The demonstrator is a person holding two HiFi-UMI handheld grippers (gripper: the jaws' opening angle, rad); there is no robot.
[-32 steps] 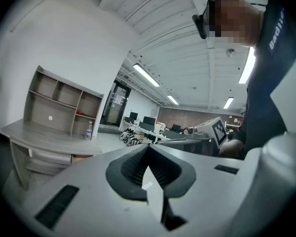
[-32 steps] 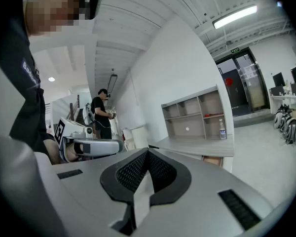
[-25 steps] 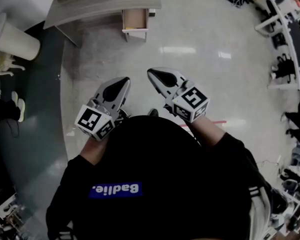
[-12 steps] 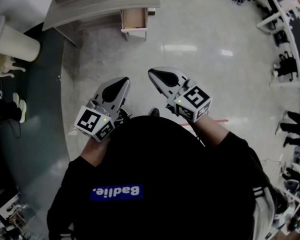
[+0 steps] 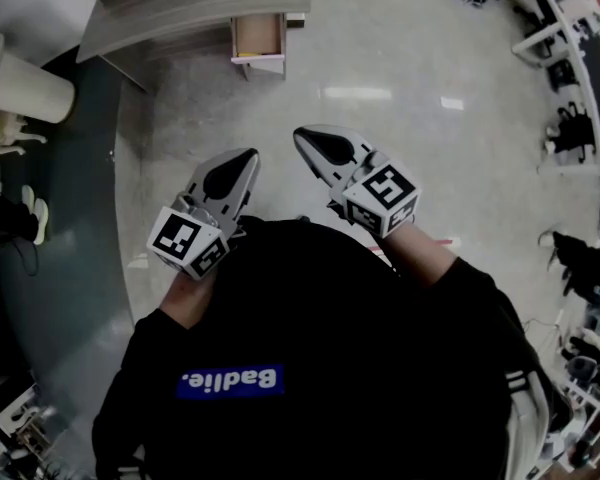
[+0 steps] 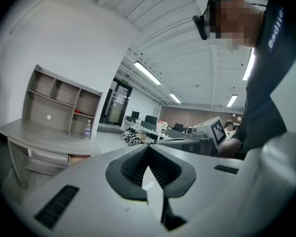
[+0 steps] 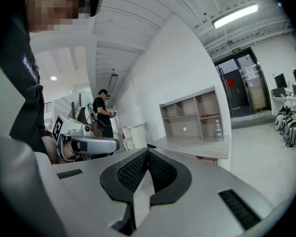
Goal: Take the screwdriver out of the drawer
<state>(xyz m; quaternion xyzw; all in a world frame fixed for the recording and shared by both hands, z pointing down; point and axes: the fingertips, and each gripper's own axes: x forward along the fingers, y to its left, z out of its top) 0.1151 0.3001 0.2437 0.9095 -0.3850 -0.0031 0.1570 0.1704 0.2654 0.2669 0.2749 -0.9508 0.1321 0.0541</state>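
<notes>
While both tools hang well short of it, the small open drawer with the pale wooden inside and white front (image 5: 258, 61) is what I steer by. It juts from under the long grey wood-grain desk (image 5: 200, 8) toward me, with a stretch of pale glossy floor (image 5: 380, 148) between it and the rig.

The left grey two-jaw gripper (image 5: 248, 156) sits on the near side of the drawer, almost in line with it. Its ribbed black pads are pressed together with nothing between them. The right grey two-jaw gripper (image 5: 302, 134) sits just beside the left one, a little right of the drawer's line, and is likewise closed tight and empty. Both point roughly level toward the desk.

The screwdriver I cannot pick out. The drawer is too small in the head view to show its contents, and neither gripper view looks into it. I take it to be inside the drawer, since neither tool holds anything.

I judge this to be the approach, with the drawer already pulled out and nothing yet reached. Next I would close the gap until the drawer's inside fills the view, find the screwdriver, tip one gripper downward over it and spread those jaws before lowering across the handle.
</notes>
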